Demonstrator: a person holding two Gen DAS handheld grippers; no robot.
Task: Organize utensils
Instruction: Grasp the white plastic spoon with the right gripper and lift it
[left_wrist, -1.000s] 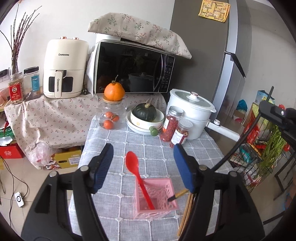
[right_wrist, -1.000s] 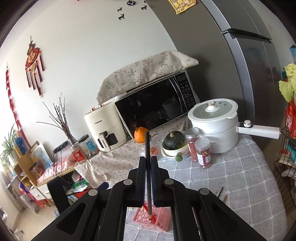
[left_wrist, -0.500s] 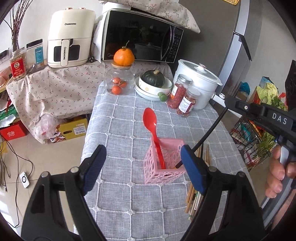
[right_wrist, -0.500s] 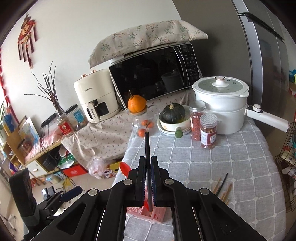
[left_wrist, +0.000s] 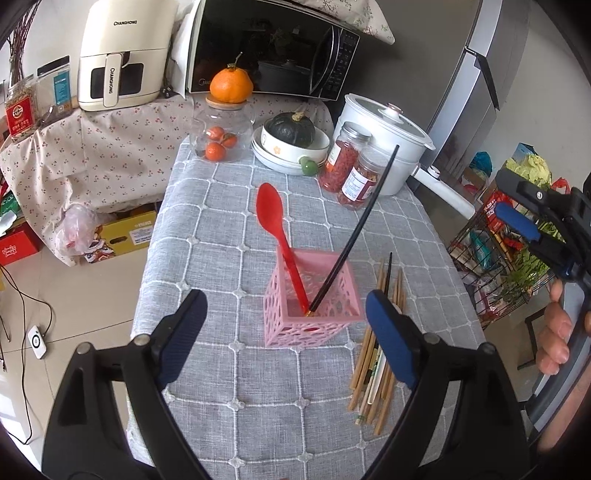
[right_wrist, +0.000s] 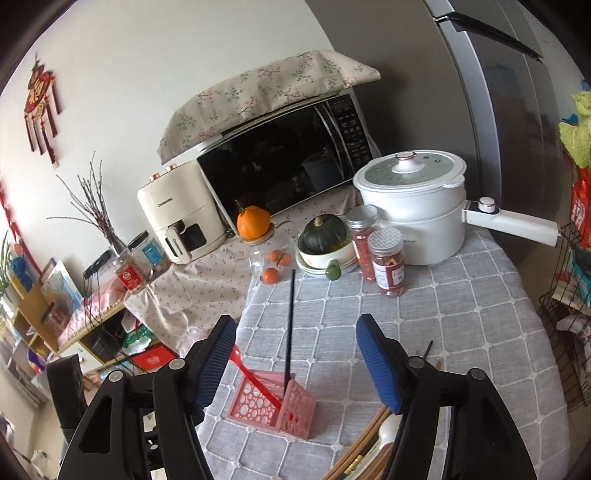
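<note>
You have two utensils standing in the pink holder (left_wrist: 313, 299) so far: the red spoon (left_wrist: 277, 236), leaning toward the far edge of the table (left_wrist: 207, 373), and the black chopstick (left_wrist: 352, 236), leaning toward the far right corner with its tip down inside. The holder sits near the middle of the grey checked cloth, toward the near edge. What is left is the loose bundle of chopsticks (left_wrist: 380, 332) lying flat on the cloth just right of the holder, by the table's right edge; a pale utensil lies among them, though you cannot tell its kind. By my judgement the job is under way, with most of the pile not yet sorted. Your left gripper (left_wrist: 286, 336) is spread wide and holds nothing; it hovers over the near edge, its pads on either side of the holder without touching it. Your right gripper (right_wrist: 295, 365) is also wide apart and empty, hanging above the holder and the pile, and the black chopstick rises free between its pads.
</note>
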